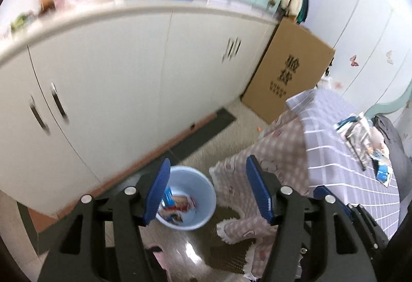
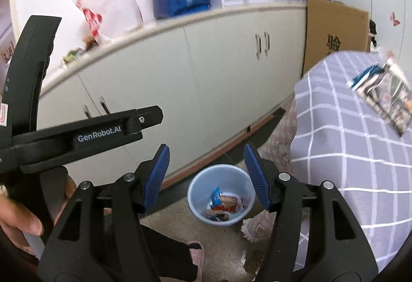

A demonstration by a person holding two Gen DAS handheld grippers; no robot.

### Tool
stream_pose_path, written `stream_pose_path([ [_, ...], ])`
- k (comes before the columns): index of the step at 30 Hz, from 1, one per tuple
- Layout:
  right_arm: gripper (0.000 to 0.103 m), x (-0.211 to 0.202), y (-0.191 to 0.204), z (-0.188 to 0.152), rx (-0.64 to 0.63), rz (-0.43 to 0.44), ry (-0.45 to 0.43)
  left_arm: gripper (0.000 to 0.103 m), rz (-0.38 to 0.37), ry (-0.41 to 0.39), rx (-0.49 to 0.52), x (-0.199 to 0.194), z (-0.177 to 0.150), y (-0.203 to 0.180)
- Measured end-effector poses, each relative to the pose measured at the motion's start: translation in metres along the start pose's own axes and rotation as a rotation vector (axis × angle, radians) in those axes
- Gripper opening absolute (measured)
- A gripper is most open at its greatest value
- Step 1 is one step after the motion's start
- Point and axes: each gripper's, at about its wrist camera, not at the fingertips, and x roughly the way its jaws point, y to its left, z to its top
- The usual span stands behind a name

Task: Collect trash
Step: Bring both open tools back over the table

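Wrappers (image 2: 386,96) on bed (image 2: 347,153), right of both empty, parted tools (image 1: 207,193) (image 2: 206,176): light, crinkly, slippery; pinch a flat edge. Bin (image 2: 221,194) below.

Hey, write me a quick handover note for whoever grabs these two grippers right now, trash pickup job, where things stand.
Left gripper: open, nothing between the pads.
Right gripper: open, also empty.
Blue bin sits on the floor by the white cabinet, at the foot of the bed; several wrappers are already in it.
Left to do: on the checked bedspread a silvery packet with a blue one beside it, plus smaller blue-and-white scraps lower on the bed. Pick those up and drop them in the bin.
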Motion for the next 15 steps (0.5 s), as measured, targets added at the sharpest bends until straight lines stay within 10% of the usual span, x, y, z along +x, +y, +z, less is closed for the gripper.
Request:
stream_pose_path([
  [15, 0.066, -0.118, -0.075, 0.008, 0.121, -0.127, -0.188, 0.070, -0.128, -0.083, 0.156, -0.051, -0.002, -0.111],
])
